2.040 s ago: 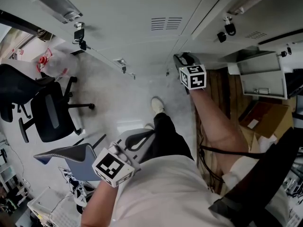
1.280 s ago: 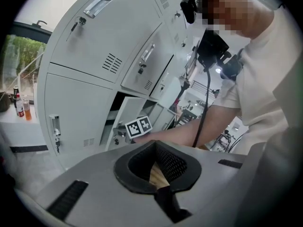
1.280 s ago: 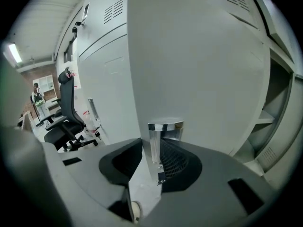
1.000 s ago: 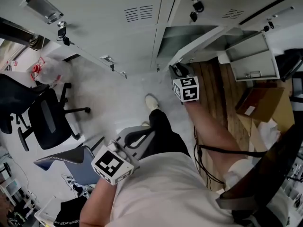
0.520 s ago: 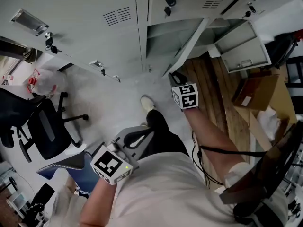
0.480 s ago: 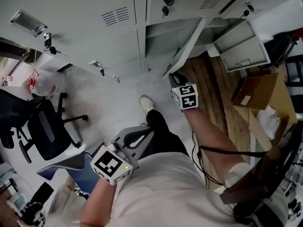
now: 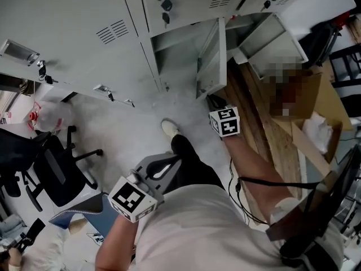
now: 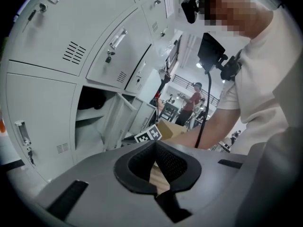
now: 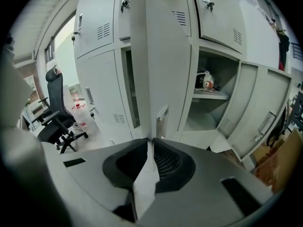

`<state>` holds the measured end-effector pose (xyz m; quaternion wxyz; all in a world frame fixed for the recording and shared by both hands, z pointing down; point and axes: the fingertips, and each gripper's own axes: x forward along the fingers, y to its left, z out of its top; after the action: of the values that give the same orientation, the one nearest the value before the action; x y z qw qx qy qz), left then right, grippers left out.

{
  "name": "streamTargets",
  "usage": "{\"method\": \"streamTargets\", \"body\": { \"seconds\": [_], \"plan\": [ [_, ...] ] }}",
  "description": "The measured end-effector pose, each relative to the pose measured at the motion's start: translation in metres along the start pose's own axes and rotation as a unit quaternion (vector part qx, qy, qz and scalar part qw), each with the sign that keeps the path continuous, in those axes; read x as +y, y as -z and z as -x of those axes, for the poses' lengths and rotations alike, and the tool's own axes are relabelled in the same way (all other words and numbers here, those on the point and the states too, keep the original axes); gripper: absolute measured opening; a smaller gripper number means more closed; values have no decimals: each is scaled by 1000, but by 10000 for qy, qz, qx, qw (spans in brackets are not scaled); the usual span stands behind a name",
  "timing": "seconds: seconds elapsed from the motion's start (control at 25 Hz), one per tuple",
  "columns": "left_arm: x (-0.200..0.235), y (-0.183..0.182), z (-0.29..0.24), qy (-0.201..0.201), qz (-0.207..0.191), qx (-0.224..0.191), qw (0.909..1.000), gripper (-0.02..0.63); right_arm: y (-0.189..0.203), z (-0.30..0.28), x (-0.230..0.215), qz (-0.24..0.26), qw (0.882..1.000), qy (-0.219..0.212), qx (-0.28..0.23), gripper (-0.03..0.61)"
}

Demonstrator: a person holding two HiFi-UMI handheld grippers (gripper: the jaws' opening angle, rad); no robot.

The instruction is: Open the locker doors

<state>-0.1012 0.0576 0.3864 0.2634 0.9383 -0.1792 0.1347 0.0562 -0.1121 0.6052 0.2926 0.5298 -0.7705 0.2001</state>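
Swung wider, locker door (image 7: pixel 210 58) stands upright, edge seemingly pointing outward.

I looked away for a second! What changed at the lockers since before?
The door swung out from shut to wide open, pulled by the right tool, whose jaws have just been closing on its edge. The left tool stayed shut and empty by the waist.

R tool (image 9: pixel 151 143) jaws just closed onto door (image 9: pixel 161 56), L tool (image 8: pixel 154 145) jaws together.
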Motion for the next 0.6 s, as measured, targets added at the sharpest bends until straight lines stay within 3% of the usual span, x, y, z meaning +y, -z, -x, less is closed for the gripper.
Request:
{"method": "streamTargets", "body": {
  "seconds": [0.32, 0.6],
  "plan": [
    [-8, -5, -15, 214, -136, 115, 9996, 11, 23, 23, -59, 36, 9989, 437, 150, 41],
    [-11, -8, -29, 360, -185, 230, 9989, 11, 30, 31, -99, 351, 9987, 254, 267, 41]
  ]
}}
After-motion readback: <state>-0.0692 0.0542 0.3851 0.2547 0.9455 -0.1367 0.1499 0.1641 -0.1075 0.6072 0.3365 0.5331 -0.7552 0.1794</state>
